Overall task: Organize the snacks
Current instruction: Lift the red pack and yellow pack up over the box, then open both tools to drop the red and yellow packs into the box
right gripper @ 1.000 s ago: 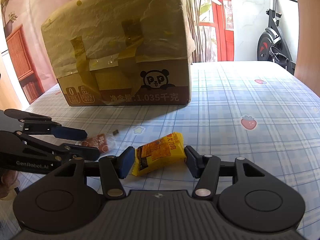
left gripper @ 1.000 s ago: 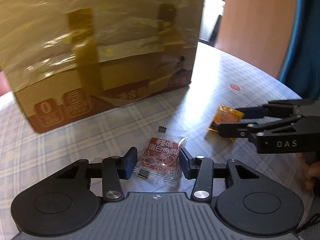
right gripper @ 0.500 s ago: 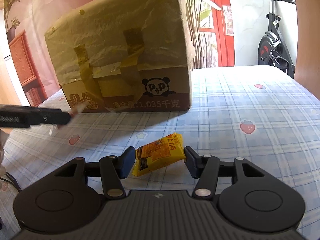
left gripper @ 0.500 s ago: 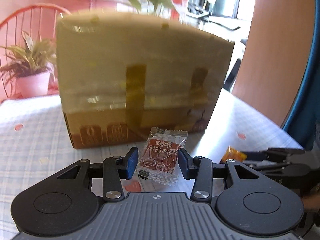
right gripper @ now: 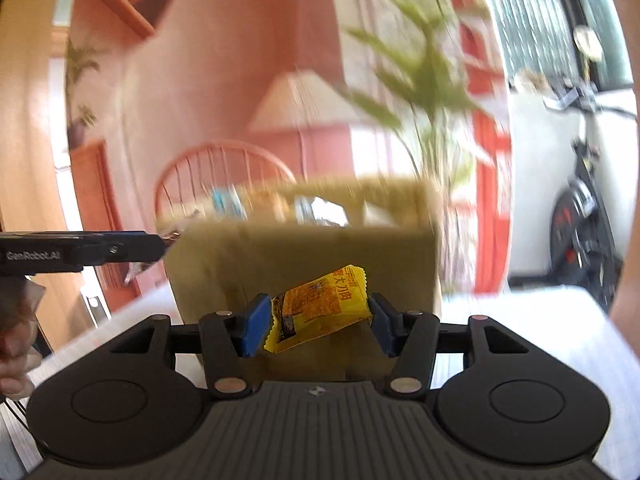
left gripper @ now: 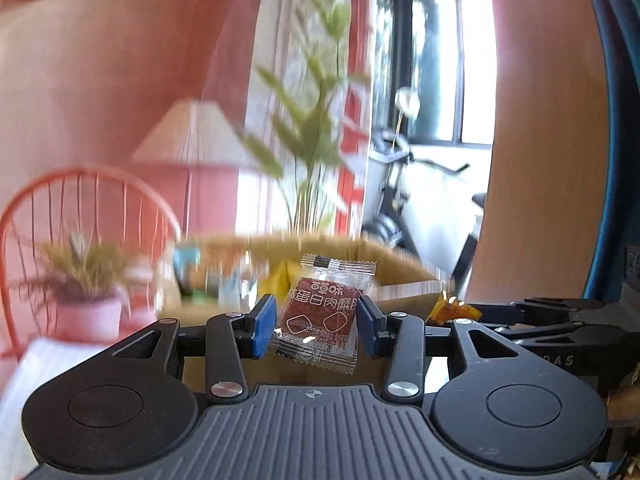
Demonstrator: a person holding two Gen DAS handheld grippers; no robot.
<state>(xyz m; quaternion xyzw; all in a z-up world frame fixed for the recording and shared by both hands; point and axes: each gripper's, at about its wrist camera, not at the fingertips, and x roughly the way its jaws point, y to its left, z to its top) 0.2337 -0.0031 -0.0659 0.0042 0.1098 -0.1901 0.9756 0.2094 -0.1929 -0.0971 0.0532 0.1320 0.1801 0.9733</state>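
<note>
My left gripper [left gripper: 316, 330] is shut on a clear packet with a brown-red snack [left gripper: 322, 312] and holds it in the air, level with the open top of the cardboard box [left gripper: 400, 270]. My right gripper [right gripper: 316, 324] is shut on a yellow snack packet [right gripper: 320, 310] and holds it raised in front of the box [right gripper: 304, 264]. Several packets lie inside the box [right gripper: 320, 210], blurred. The right gripper with its yellow packet [left gripper: 452, 310] shows at the right of the left wrist view. The left gripper [right gripper: 156, 246] shows at the left of the right wrist view.
The box stands on a checked tablecloth [right gripper: 520, 320]. Behind it are an orange chair [left gripper: 88, 200], a potted plant [left gripper: 86, 284], a lamp [left gripper: 192, 136], a tall green plant [left gripper: 308, 120] and an exercise bike [right gripper: 576, 216].
Both grippers have lifted their packets off the table, up to about the height of the box's open top. The views are blurred by the motion.
</note>
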